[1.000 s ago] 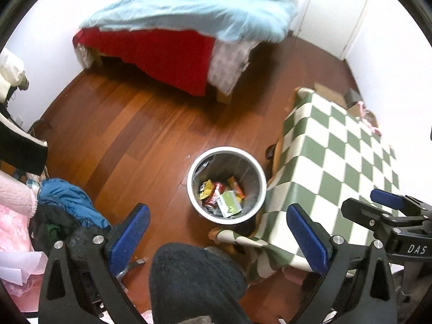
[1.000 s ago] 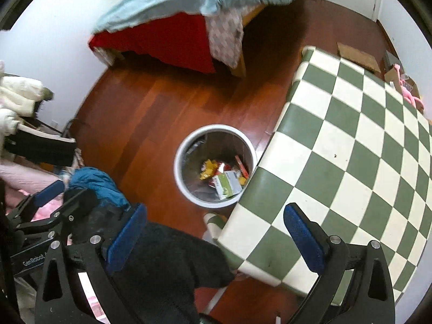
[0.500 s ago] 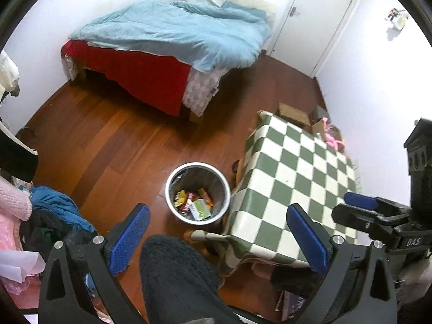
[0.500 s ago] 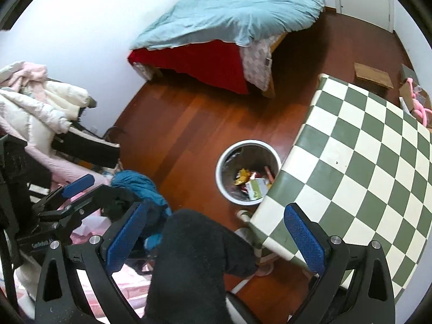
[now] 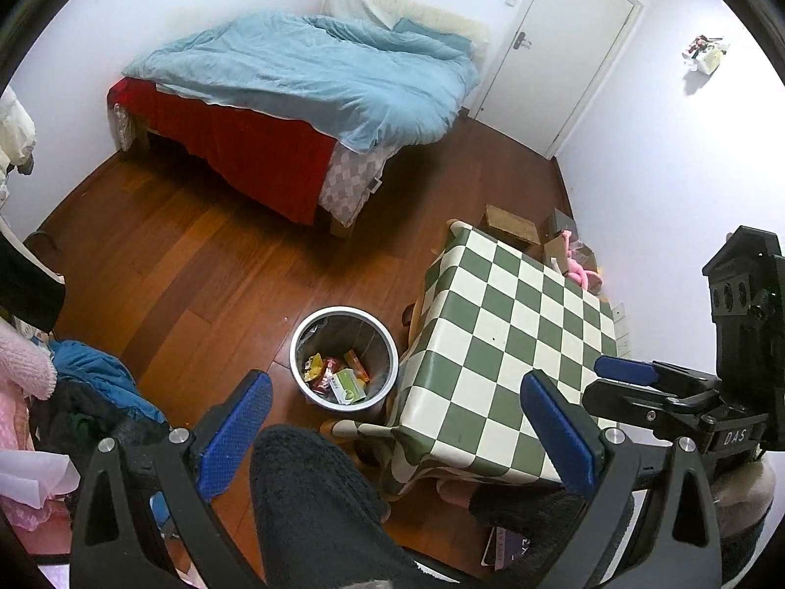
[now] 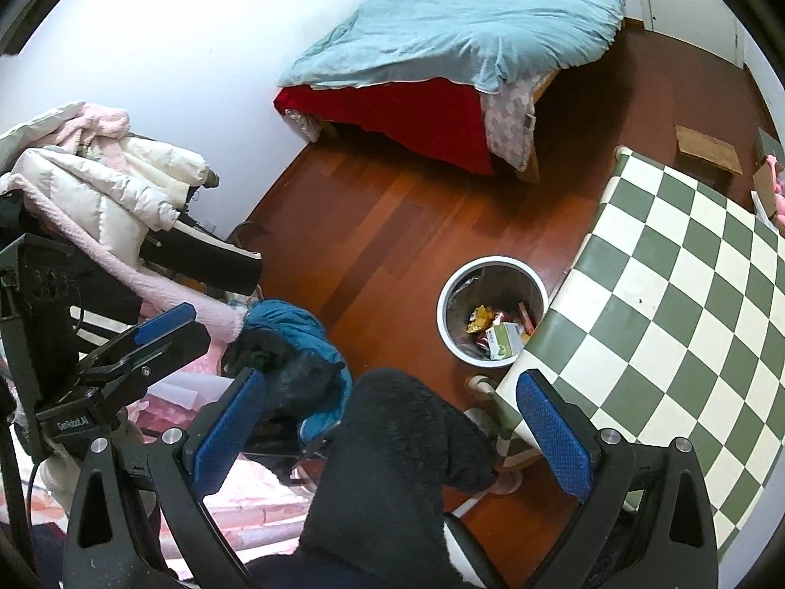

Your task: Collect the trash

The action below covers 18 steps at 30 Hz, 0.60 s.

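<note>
Bedroom with reddish wood floor (image 5: 196, 265) is what I'm looking down on from both wrist cams, bed with a light blue duvet (image 5: 314, 68) against the far wall. Both grippers are up high. Left gripper (image 5: 392, 422) has its blue pads spread wide with nothing between them, same for the right gripper (image 6: 392, 417): released, empty. Trash bin (image 5: 343, 358), a round metal one, sits on the floor right beside the corner of the green-and-white checkered table (image 5: 515, 334). Trash (image 5: 338, 375) is inside it: a yellow wrapper, a red one, a small green-and-white box, all lying at the bottom. From the right cam I can see a pile of coats (image 6: 98, 181) on the left, white puffer and pink fleece, plus something blue (image 6: 294, 329) lower down. White door (image 5: 564, 49) is shut beyond the bed.
</note>
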Motion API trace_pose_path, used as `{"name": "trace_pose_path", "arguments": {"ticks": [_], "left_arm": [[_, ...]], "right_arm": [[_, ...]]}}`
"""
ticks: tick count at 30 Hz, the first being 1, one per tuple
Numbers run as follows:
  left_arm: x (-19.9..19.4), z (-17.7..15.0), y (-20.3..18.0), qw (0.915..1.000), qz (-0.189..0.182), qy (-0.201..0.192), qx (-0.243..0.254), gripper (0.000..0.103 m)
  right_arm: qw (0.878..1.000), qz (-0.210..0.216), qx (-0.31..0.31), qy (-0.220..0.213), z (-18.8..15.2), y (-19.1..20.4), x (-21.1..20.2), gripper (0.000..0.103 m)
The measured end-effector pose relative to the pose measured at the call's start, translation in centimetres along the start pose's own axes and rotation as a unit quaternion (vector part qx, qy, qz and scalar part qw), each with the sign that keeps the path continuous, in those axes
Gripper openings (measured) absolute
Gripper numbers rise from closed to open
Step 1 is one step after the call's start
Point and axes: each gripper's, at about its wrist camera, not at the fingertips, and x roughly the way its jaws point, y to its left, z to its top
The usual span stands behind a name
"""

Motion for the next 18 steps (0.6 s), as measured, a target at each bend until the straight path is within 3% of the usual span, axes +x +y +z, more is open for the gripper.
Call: {"name": "trace_pose_path", "arguments": {"ticks": [18], "left_arm": [[-0.7, -0.22, -0.31, 1.0, -0.002, 0.0, 0.004, 0.103]], "right_arm": [[1.0, 0.002, -0.002, 0.008, -0.05, 0.18, -0.29, 0.103]]}}
